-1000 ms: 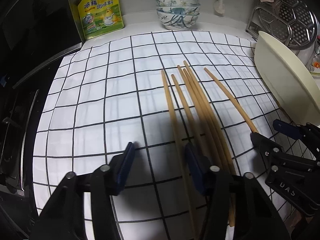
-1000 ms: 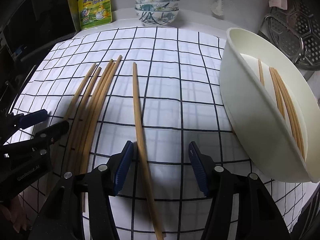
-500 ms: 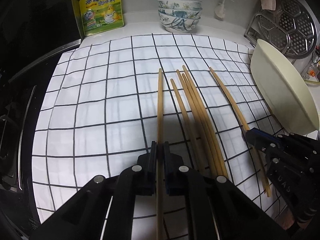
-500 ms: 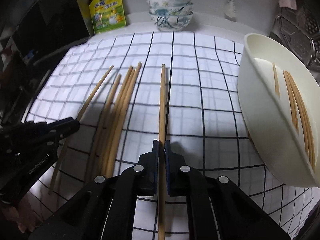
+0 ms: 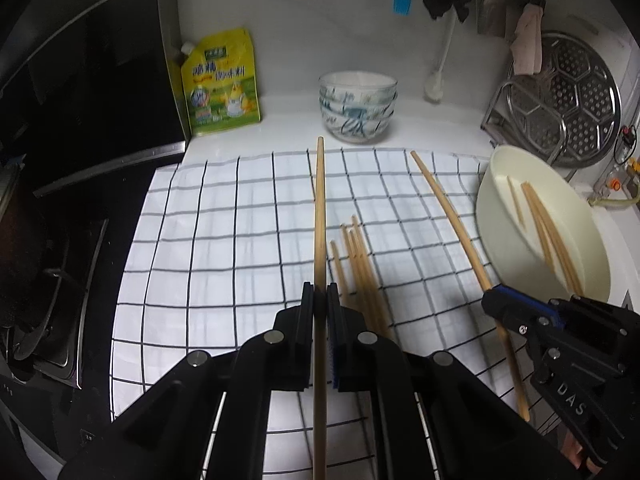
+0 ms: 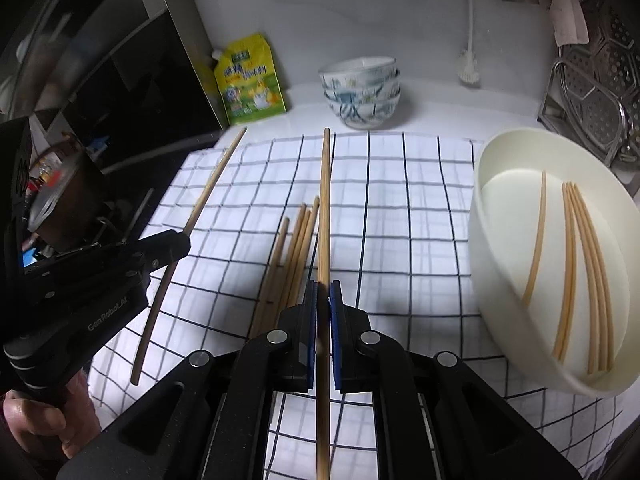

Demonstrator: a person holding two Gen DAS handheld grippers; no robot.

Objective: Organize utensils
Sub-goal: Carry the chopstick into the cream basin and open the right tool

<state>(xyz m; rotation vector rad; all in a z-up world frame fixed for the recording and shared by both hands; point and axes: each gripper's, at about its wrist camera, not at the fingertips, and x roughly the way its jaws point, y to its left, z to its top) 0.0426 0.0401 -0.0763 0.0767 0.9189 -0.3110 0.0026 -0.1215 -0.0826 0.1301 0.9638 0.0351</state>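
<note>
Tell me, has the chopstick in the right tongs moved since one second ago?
Yes. The chopstick lay on the checked cloth; now the right tongs, shut on it, hold it lifted, its tip against the cloth's far edge near the stacked bowls.

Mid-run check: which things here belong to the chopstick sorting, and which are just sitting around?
Job:
- left gripper, shut on a chopstick
- right gripper, shut on another chopstick
- loose chopsticks on the checked cloth
- white tub holding sorted chopsticks

Bystanders:
- stacked bowls
- yellow pouch
- steamer rack
</note>
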